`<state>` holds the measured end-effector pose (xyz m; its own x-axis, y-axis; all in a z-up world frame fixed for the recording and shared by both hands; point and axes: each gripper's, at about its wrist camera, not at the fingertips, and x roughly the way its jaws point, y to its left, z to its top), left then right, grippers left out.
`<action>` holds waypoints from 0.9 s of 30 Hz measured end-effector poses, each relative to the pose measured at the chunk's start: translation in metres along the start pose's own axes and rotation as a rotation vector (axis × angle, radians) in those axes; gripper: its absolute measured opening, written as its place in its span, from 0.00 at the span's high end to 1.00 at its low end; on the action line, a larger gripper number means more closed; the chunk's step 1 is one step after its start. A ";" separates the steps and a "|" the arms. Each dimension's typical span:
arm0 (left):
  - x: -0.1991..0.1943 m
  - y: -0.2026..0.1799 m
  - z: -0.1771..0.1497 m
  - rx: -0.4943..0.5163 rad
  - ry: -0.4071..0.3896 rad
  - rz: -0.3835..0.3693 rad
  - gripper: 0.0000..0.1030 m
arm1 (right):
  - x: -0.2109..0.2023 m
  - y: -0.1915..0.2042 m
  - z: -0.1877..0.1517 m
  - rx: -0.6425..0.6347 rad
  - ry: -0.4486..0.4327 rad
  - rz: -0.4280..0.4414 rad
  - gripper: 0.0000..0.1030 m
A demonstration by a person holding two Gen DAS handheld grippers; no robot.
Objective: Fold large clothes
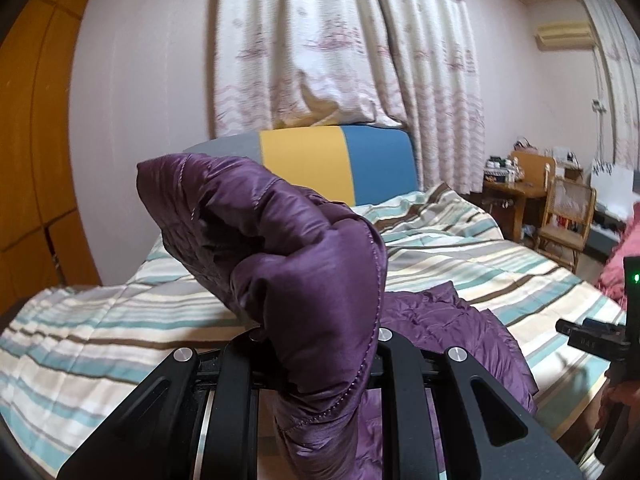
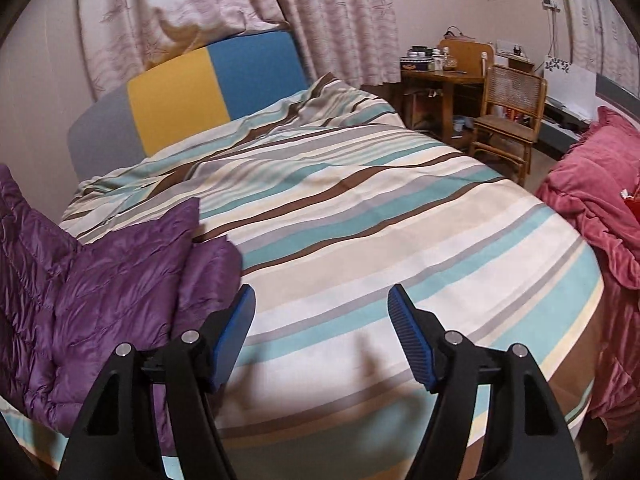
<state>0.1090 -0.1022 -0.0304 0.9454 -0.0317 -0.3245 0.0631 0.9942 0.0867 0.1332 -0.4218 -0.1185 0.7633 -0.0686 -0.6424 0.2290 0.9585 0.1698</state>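
the purple quilted jacket (image 1: 304, 256) is shiny and puffy, stitched in narrow channels with a beaded seam along its edge. a bunched fold of it rises straight up between the arms of the left gripper (image 1: 320, 344), whose black fingers are drawn close together and clamped on the fabric; the fingertips themselves are buried in the cloth. the rest of the jacket trails down and to the right of that gripper onto the striped duvet (image 1: 460, 264), a soft cover banded in teal, cream, grey and brown. in the right wrist view the right gripper (image 2: 322, 312) hangs over the duvet with its jaws wide apart and nothing between them; its blue ribbed pads (image 2: 404, 332) face each other. the jacket lies flat just to the left of this gripper, its nearest fold beside the left pad. ahead of both grippers stands a padded headboard (image 2: 208, 80) in grey, yellow and blue panels. to the right of the right gripper lies a pink velvety blanket (image 2: 592, 200).
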 end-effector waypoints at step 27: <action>0.064 -0.121 -0.058 0.265 0.141 -0.250 0.82 | 0.005 -0.027 0.007 0.107 0.014 -0.051 0.33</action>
<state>0.1434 -0.2186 -0.1161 0.8383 -0.2374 -0.4909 0.3843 0.8959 0.2229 0.1352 -0.4497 -0.1205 0.7403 -0.1122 -0.6628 0.3316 0.9186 0.2149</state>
